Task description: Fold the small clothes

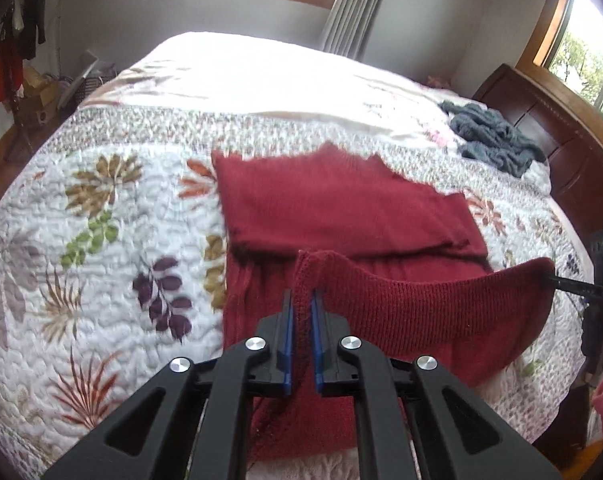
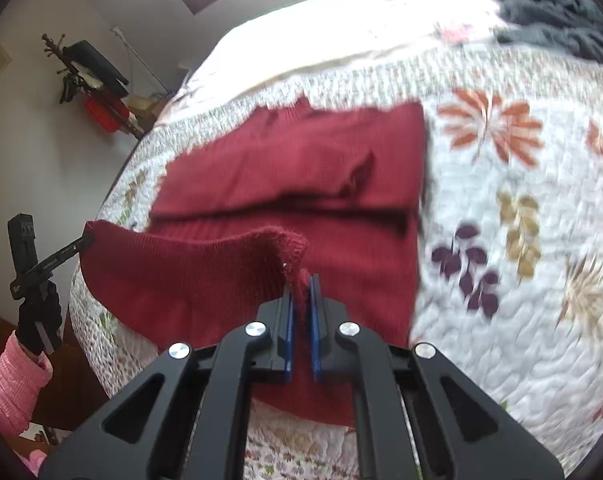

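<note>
Grippers, two: left gripper [image 1: 301,300] and right gripper [image 2: 301,286], fingers clamped on one red sweater's [image 1: 341,200] hem; one grey garment [image 1: 493,140] on the bed [image 1: 101,220].

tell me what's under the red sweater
The red sweater lies on the floral quilt, visible all around it. Each hand-held gripper, left and right, lifts a hem corner over the sweater's own lower half. The quilt directly beneath is covered.

Both wrist views are aimed close along the fingers, from opposite sides, and the red sweater [image 1: 341,204] is shared.
</note>
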Action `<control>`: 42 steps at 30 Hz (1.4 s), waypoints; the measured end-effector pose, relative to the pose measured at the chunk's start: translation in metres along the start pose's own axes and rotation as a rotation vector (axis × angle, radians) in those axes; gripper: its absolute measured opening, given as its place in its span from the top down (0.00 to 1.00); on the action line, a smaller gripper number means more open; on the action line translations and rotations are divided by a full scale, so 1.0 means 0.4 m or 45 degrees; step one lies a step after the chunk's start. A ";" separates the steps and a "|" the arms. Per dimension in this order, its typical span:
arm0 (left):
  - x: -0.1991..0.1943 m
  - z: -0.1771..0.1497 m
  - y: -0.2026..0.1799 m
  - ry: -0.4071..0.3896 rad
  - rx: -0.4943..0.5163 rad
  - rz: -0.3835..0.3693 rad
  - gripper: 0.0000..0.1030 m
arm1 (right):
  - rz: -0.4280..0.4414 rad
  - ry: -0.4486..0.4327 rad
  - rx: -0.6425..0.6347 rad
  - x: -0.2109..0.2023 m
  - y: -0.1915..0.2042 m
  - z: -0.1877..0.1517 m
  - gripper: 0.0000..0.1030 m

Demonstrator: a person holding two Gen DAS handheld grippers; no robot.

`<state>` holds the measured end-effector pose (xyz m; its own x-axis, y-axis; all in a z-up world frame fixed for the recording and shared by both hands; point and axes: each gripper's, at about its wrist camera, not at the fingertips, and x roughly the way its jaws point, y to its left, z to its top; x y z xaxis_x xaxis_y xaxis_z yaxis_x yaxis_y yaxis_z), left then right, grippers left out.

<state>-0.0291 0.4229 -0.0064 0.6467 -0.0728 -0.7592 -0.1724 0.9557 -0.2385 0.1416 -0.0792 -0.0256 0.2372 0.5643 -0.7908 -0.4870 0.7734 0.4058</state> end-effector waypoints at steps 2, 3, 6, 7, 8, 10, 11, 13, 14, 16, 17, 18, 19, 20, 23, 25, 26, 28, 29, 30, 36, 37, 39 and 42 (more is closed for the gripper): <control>-0.002 0.048 -0.004 -0.045 0.002 -0.002 0.93 | -0.003 -0.033 -0.012 -0.017 0.004 0.045 0.95; 0.000 0.072 -0.005 -0.064 -0.001 -0.007 0.93 | -0.004 -0.050 -0.015 -0.024 0.006 0.069 0.95; 0.018 0.152 -0.006 -0.117 -0.001 0.000 0.93 | -0.031 -0.102 -0.035 -0.041 0.010 0.148 0.95; 0.029 0.185 -0.007 -0.143 0.012 0.022 0.93 | -0.044 -0.121 -0.044 -0.042 0.014 0.181 0.95; 0.037 0.204 -0.004 -0.158 0.012 0.032 0.93 | -0.058 -0.138 -0.048 -0.039 0.016 0.219 0.95; 0.059 0.257 0.003 -0.182 -0.007 0.032 0.93 | -0.089 -0.155 -0.050 -0.023 0.015 0.282 0.95; 0.075 0.289 0.008 -0.200 -0.020 0.042 0.93 | -0.102 -0.161 -0.046 -0.013 0.014 0.307 0.95; 0.111 0.342 0.017 -0.224 -0.021 0.068 0.93 | -0.125 -0.170 -0.031 0.016 0.006 0.370 0.95; 0.125 0.361 0.018 -0.228 -0.021 0.071 0.93 | -0.136 -0.170 -0.023 0.032 0.001 0.393 0.95; 0.174 0.407 0.027 -0.229 -0.029 0.079 0.93 | -0.173 -0.164 -0.012 0.073 -0.012 0.439 0.95; 0.195 0.419 0.031 -0.227 -0.030 0.084 0.93 | -0.191 -0.155 -0.004 0.096 -0.019 0.460 0.95; 0.223 0.435 0.035 -0.228 -0.031 0.088 0.93 | -0.203 -0.146 0.001 0.117 -0.027 0.472 0.95; 0.244 0.443 0.039 -0.221 -0.034 0.093 0.93 | -0.222 -0.134 0.011 0.144 -0.035 0.489 0.95; 0.276 0.454 0.045 -0.208 -0.043 0.095 0.93 | -0.243 -0.120 0.017 0.172 -0.043 0.503 0.95; 0.371 0.463 0.056 -0.145 -0.050 0.112 0.93 | -0.309 -0.063 0.022 0.250 -0.066 0.522 0.95; 0.429 0.458 0.063 -0.099 -0.048 0.136 0.93 | -0.363 -0.019 0.026 0.307 -0.084 0.528 0.95; 0.462 0.452 0.068 -0.073 -0.057 0.148 0.93 | -0.376 -0.008 0.034 0.324 -0.089 0.525 0.95; 0.523 0.438 0.080 -0.012 -0.075 0.171 0.93 | -0.391 0.018 0.072 0.363 -0.110 0.523 0.95; 0.545 0.431 0.084 0.012 -0.080 0.188 0.93 | -0.399 0.025 0.091 0.379 -0.119 0.522 0.95; 0.565 0.426 0.090 0.034 -0.082 0.201 0.92 | -0.403 0.031 0.108 0.393 -0.127 0.521 0.95; 0.622 0.388 0.139 0.152 -0.138 0.272 0.84 | -0.466 0.091 0.175 0.454 -0.155 0.502 0.86; 0.617 0.385 0.145 0.153 -0.148 0.271 0.83 | -0.470 0.088 0.170 0.451 -0.156 0.496 0.85; 0.590 0.380 0.160 0.139 -0.171 0.264 0.78 | -0.482 0.068 0.177 0.425 -0.154 0.485 0.69; 0.520 0.374 0.166 0.086 -0.173 0.275 0.71 | -0.436 0.034 0.190 0.359 -0.152 0.450 0.64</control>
<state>0.2051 0.5138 -0.0896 0.5336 0.1055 -0.8391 -0.4024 0.9043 -0.1422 0.3567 0.0067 -0.0813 0.3418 0.2595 -0.9032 -0.2548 0.9507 0.1767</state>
